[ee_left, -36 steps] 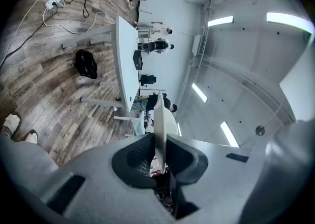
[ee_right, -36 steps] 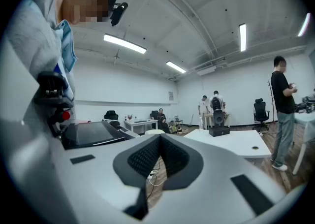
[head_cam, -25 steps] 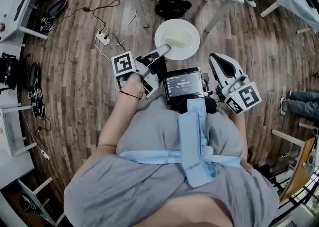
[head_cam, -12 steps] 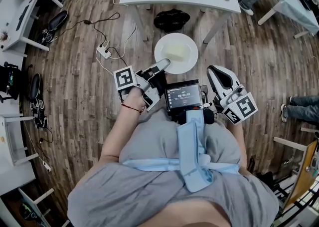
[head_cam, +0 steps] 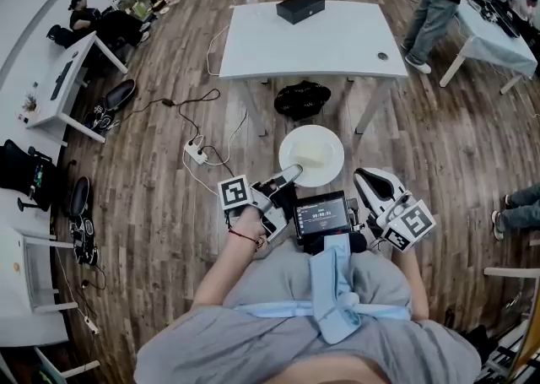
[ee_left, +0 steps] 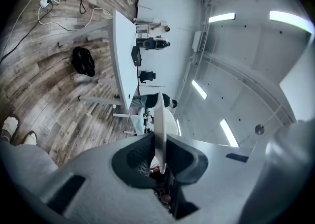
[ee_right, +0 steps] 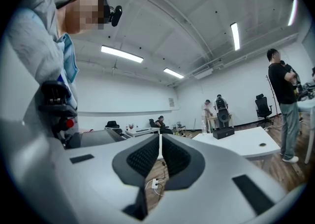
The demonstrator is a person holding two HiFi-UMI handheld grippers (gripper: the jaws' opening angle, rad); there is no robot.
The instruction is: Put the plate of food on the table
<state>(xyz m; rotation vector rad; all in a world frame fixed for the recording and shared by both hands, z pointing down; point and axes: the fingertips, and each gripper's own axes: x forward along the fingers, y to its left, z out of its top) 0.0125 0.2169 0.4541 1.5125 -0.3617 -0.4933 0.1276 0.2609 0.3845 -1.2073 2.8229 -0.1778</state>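
A white plate with a pale slab of food on it hangs level over the wooden floor, just short of the white table. My left gripper is shut on the plate's near left rim. In the left gripper view the plate shows edge-on, clamped between the dark pads. My right gripper floats to the plate's right, apart from it. Its jaws stand closed with nothing between them in the right gripper view. The table lies ahead of it.
A black box sits at the table's far edge. A black bag lies under the table. A power strip with cables is on the floor to the left. Desks stand at left, people at the back and right.
The view has lifted and moved forward, so the whole table now shows ahead. The plate stays gripped in my left gripper, and the right gripper keeps its place beside it.
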